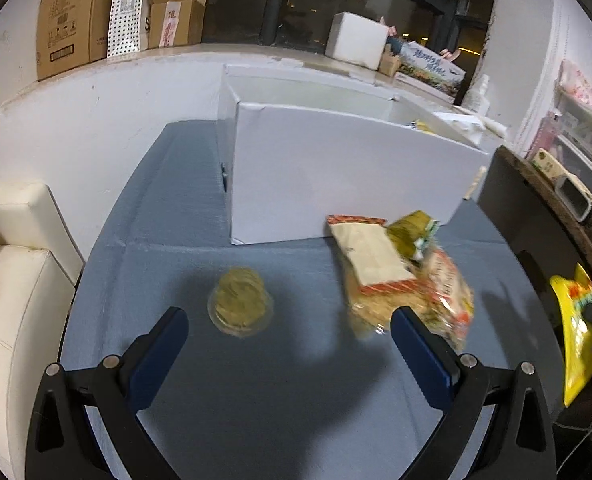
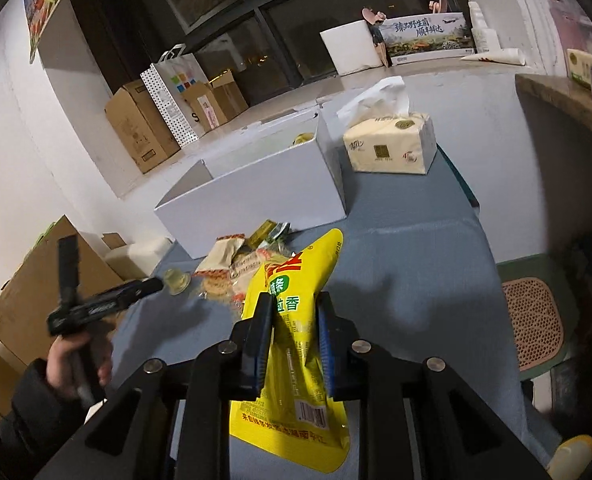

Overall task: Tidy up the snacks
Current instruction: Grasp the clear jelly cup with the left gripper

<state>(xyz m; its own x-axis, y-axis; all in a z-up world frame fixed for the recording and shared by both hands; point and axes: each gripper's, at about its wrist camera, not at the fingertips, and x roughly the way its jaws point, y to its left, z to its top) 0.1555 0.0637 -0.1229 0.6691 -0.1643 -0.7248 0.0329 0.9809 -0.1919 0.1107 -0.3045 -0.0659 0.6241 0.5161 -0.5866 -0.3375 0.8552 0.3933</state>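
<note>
Two grippers were at work over the blue surface [image 1: 279, 400]. The right gripper [image 2: 293, 308] had its jaws closed tight on a yellow pouch [image 2: 291, 360], which hung between the pads, lifted clear of the surface. The left gripper [image 1: 289, 320] had its jaws wide open and held nothing; it pointed down toward a small round cup [image 1: 240, 307] that stood just ahead of its left pad. To the right of the cup lay a loose pile of packets [image 1: 400, 276], touching each other. Behind them stood the white box [image 1: 336, 176], open at the top, with at least one snack already inside at its far end. I judged that the step in hand was carrying the pouch to the box. The next move would need the right gripper to pass over the near wall before it lets go, while the left one closes around the cup.
</note>
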